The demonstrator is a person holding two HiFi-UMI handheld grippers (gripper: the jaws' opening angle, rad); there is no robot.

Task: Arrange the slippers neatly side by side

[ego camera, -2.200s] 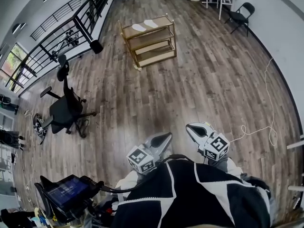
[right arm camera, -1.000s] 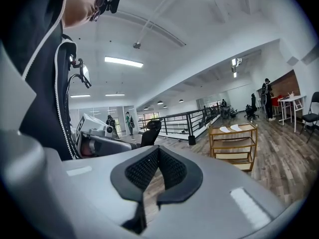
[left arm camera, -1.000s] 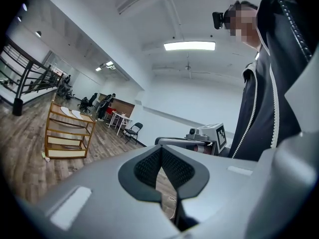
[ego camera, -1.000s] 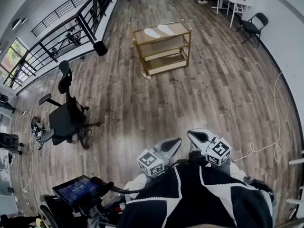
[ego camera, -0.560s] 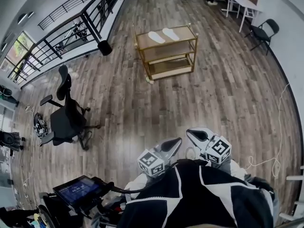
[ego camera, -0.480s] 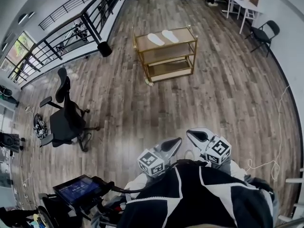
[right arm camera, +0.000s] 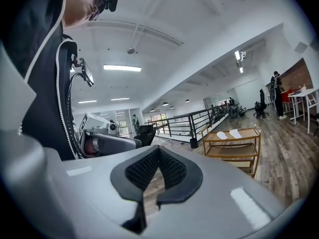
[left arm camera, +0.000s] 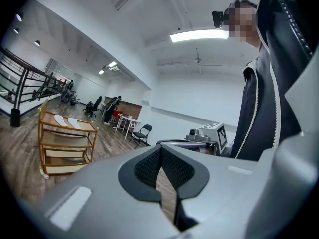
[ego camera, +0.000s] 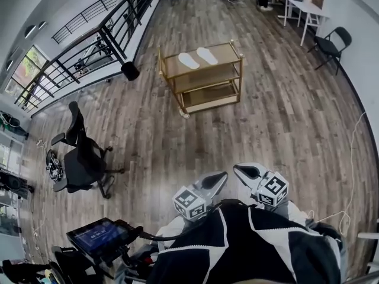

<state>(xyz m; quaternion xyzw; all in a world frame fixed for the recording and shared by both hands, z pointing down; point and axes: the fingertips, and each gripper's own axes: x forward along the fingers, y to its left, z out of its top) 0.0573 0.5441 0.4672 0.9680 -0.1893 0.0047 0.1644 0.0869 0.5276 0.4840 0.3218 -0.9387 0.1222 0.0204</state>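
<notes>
Head view: the slippers (ego camera: 198,58) lie on the top shelf of a gold rack (ego camera: 207,77), well apart from the left claw (ego camera: 219,176) and right claw (ego camera: 240,169). Left gripper view: jaws pressed together, empty. Right gripper view: likewise — nothing held. The slippers look light, thin and floppy — pinch each at its edge.

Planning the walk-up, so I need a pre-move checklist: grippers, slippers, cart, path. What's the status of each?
1. Left gripper empty: ok, jaws together, nothing between them.
2. Right gripper empty: ok, jaws together, nothing between them.
3. White flat slippers located: ok, both on the top shelf of the gold-framed wooden cart.
4. Slippers lined up: cannot tell, too small from here.
5. Cart within reach: not ok, it stands far across the wooden plank floor.
6. Path to cart: ok, black office chair is off to the left.
</notes>
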